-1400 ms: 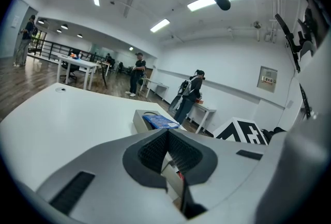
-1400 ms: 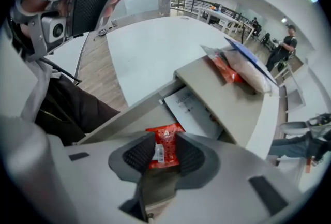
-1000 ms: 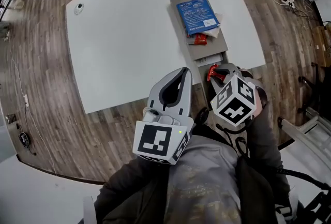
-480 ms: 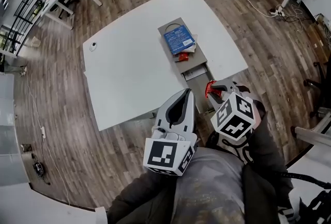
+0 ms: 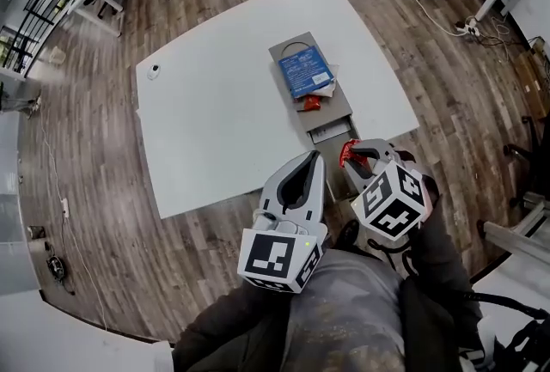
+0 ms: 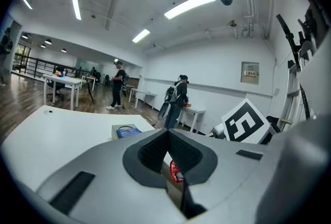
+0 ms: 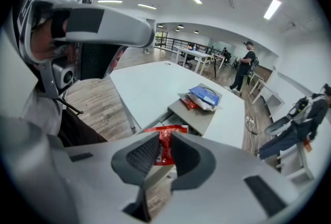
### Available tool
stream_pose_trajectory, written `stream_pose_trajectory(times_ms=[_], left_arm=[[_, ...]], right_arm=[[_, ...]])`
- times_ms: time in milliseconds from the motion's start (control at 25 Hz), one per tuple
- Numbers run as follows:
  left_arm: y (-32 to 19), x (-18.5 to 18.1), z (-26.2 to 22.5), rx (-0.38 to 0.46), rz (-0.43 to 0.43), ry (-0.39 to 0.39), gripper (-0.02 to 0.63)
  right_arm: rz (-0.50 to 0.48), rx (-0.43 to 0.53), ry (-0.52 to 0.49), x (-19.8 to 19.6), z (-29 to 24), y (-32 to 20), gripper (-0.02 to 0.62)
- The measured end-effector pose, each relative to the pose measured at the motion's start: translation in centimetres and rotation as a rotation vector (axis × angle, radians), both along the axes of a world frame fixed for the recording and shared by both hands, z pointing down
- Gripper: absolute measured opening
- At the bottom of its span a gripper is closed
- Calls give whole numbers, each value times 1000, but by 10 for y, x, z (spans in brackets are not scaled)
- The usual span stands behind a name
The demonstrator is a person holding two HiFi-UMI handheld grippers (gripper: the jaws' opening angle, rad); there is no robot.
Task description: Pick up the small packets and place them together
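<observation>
Right gripper (image 7: 164, 137), held in the person's right hand: jaws closed on a small red packet (image 7: 165, 148), which stands upright between the two dark pads with its top edge showing above them. In the head view the same gripper (image 5: 357, 151) carries the red packet (image 5: 347, 150) at the near edge of the white table (image 5: 215, 104), just short of the near end of a grey tray (image 5: 331, 117).

Left gripper (image 6: 168, 132): jaws together at the tips, nothing between the pads. It sits just beside the right gripper, pointing toward the table, and its marker cube (image 5: 279, 259) is close to the person's body.

On the grey tray, toward its far end, lie a blue packet (image 5: 305, 70), a second small red packet (image 5: 311, 102) and a white packet (image 5: 325, 89), overlapping one another. A small white object (image 5: 153, 70) lies near the table's far left corner, well apart from the tray.
</observation>
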State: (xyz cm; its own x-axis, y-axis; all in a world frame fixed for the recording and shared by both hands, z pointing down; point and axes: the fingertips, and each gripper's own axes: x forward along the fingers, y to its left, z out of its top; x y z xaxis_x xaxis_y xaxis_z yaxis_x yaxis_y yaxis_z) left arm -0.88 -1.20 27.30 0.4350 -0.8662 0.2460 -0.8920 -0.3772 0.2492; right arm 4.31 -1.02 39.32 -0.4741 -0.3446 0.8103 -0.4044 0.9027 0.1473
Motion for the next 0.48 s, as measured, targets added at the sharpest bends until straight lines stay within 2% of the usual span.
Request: stream_pose_trajectory(times_ms=[160,320,480], left_arm=[[-35,-28,7,-19,-29,5,3],[-68,-60,10,-35,-46,7,3],[-92,-86,23,-75,-57,22,3]], right_arm=[[20,14,-50,-23,-9,-44,71],[130,55,-156,-46,-43,-105,71],[161,78,-134,-65,-46,-151,72]])
